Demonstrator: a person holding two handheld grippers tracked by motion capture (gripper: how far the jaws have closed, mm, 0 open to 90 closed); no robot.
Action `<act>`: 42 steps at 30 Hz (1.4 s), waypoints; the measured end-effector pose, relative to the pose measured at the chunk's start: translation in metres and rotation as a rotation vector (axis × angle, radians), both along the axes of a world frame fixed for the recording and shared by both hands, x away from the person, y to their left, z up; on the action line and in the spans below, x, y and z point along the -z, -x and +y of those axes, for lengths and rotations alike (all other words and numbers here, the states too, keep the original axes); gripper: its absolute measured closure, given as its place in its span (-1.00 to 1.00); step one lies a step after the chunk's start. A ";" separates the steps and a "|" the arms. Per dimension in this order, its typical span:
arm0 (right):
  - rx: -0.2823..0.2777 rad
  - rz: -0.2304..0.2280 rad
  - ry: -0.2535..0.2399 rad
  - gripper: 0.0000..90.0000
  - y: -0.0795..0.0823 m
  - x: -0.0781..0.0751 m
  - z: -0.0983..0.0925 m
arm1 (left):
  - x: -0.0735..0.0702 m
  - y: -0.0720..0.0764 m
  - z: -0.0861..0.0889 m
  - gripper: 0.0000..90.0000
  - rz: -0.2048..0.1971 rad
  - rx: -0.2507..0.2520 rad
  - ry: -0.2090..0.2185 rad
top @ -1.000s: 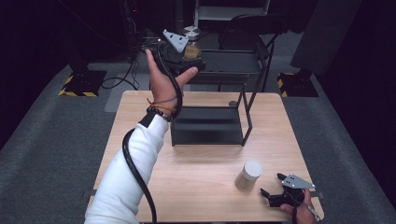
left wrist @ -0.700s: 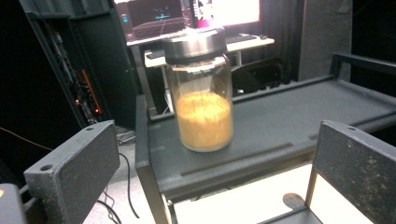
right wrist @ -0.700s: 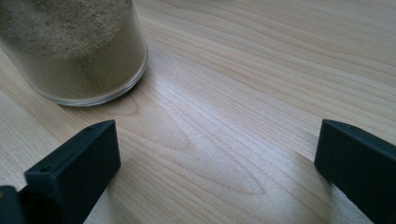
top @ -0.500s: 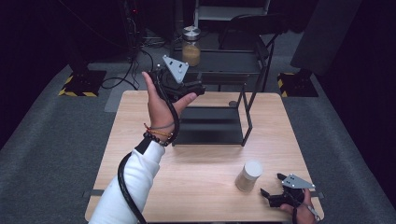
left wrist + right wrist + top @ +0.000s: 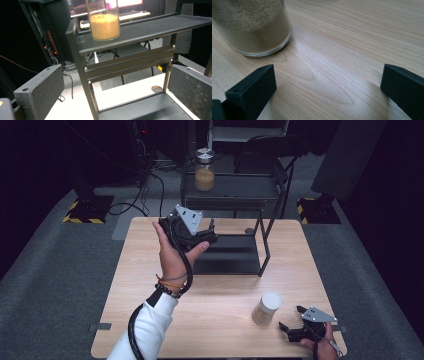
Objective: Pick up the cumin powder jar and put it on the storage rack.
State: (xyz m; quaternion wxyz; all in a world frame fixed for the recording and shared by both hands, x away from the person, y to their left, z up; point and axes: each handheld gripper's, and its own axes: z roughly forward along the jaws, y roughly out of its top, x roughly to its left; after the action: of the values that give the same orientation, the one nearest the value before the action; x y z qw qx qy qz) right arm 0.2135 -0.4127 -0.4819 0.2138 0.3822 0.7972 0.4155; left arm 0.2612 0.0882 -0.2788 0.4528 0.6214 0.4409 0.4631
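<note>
So we've got a wooden table with a black two-level metal rack standing at its far edge, around 12 o'clock from where we sit. On the rack's top shelf, toward its left end, there's a glass jar with a silver lid, roughly half full of something orange-brown and grainy. In the left gripper view that same jar sits up at about 12 o'clock, right on the near corner of the shelf, with the rack's post and crossbars just below it.

Our left gripper is held up off the table at roughly 11 o'clock from the table's middle, just in front of the rack's left side, and it isn't touching anything. Its jaws are spread wide with nothing between them, and the left hand is wrapped around it with the cable trailing down along the sleeve.

Down at about 5 o'clock on the table stands a second jar with a white lid, filled with pale beige powder. Our right gripper rests low at the table's near right corner, just beside that jar but apart from it. Its jaws are also wide apart and holding nothing; in the right gripper view the jar's base sits at 10 o'clock ahead of the left jaw.
</note>
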 end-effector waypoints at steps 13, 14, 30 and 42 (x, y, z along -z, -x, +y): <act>0.000 -0.001 0.001 -1.00 0.000 0.000 0.000 | 0.042 0.020 0.004 -0.99 0.035 -0.004 0.034; 0.000 0.000 0.000 -1.00 0.000 0.000 0.000 | 0.045 0.021 0.006 -0.99 0.046 0.005 0.035; 0.002 -0.003 0.001 -1.00 0.001 0.000 0.001 | 0.109 0.033 0.010 -0.98 0.149 0.007 0.000; 0.001 -0.007 0.004 -1.00 0.001 0.000 0.001 | 0.144 0.037 0.017 -0.97 0.232 0.029 -0.002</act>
State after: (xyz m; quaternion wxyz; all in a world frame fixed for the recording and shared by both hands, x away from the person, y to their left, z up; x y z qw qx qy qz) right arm 0.2121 -0.4118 -0.4823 0.2177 0.3809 0.7969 0.4152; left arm 0.2246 0.1052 -0.4223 0.4048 0.6775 0.4809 0.3820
